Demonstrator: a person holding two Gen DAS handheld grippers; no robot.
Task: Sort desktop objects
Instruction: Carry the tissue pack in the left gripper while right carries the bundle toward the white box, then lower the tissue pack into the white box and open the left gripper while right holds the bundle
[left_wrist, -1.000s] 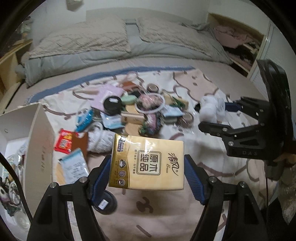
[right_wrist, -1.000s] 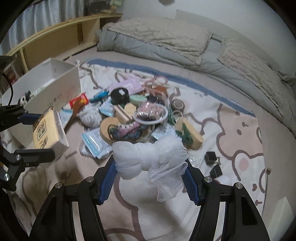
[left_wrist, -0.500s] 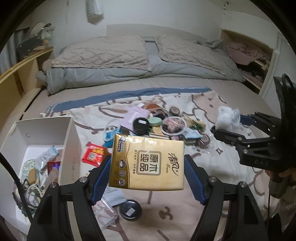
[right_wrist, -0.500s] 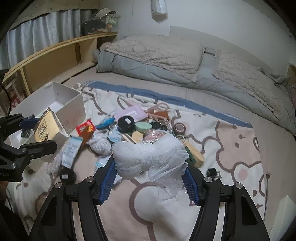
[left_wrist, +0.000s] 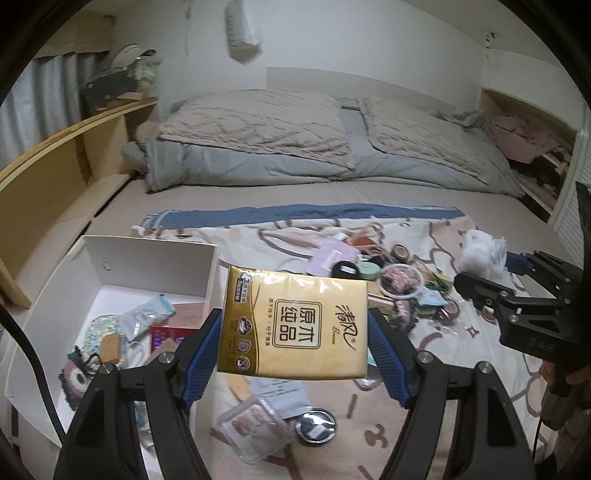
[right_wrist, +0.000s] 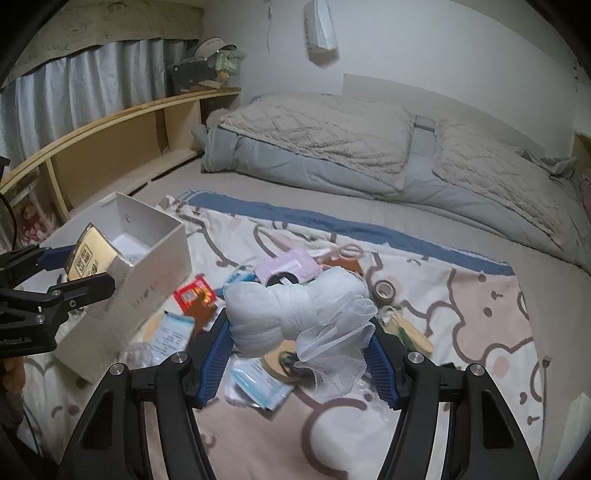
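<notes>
Nearest the left wrist camera, the left gripper (left_wrist: 293, 332) clamps a gold tissue pack (left_wrist: 293, 325) by its two short sides, broad printed face toward the lens; a side grip like this keeps a soft, flat packet from folding. In the right wrist view, the right gripper (right_wrist: 301, 345) pinches a white mesh bundle (right_wrist: 295, 314), its blue pads pressed into the waist so that the loose netting hangs free below. Both loads are carried clear of the bedding, presumably so they do not drag through the clutter.

Just beyond, on the patterned blanket (left_wrist: 461, 362), lie a clear plastic case (left_wrist: 255, 430) and a round black tin (left_wrist: 316, 424), not yet sorted. To the left stands the open white box (left_wrist: 147, 254), already holding packets and small items; it appears to be the sorting destination, and the tissue pack hangs near its right wall.

Farther out, the unsorted pile (left_wrist: 388, 273) of tape rolls, sachets and a black jar sits mid-blanket. Behind it are the grey quilt (left_wrist: 258, 155) and the wooden shelf (left_wrist: 74, 147).
</notes>
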